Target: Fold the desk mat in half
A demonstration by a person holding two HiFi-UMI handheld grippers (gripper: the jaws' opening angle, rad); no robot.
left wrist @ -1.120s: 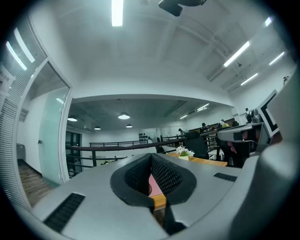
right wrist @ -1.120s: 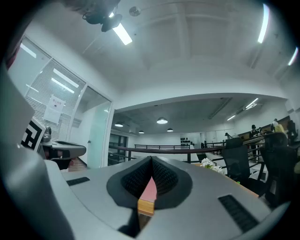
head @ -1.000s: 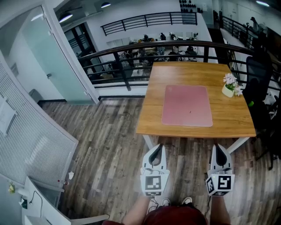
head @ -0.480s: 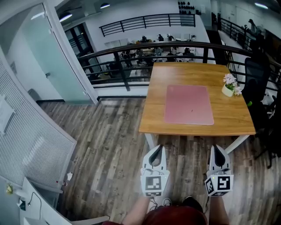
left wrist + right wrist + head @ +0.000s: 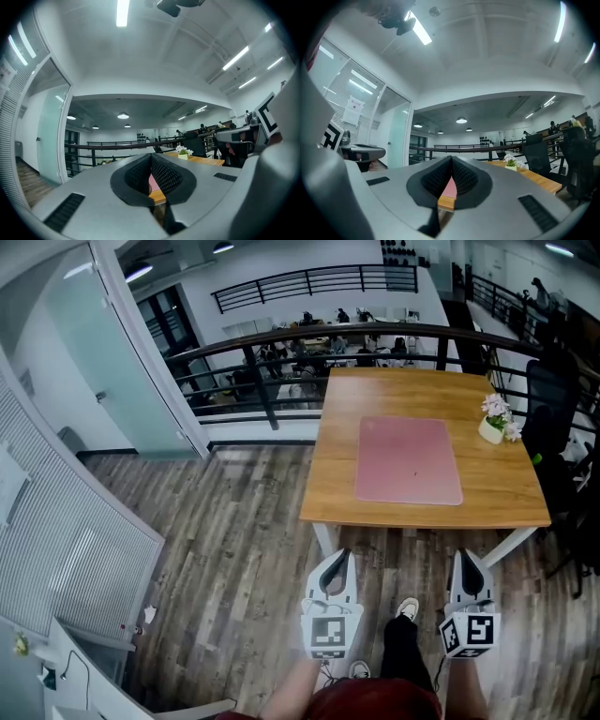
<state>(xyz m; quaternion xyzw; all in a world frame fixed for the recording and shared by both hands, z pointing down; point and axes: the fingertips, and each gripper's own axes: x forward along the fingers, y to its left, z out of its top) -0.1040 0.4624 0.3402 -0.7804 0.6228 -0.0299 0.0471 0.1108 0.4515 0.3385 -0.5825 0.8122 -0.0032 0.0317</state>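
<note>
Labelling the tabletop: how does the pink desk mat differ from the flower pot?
The desk mat is pink and lies flat; the flower pot is white and stands upright, holding pale flowers. The desk mat covers the middle of the table; the flower pot sits near its right edge. The desk mat is far broader than the flower pot. Both rest on the table, apart.

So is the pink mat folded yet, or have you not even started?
Nothing is done yet: the pink desk mat lies flat and open on the wooden table. Nothing is in hand either; the left tool and right tool are shut, empty, short of the table. All the folding is left.
</note>
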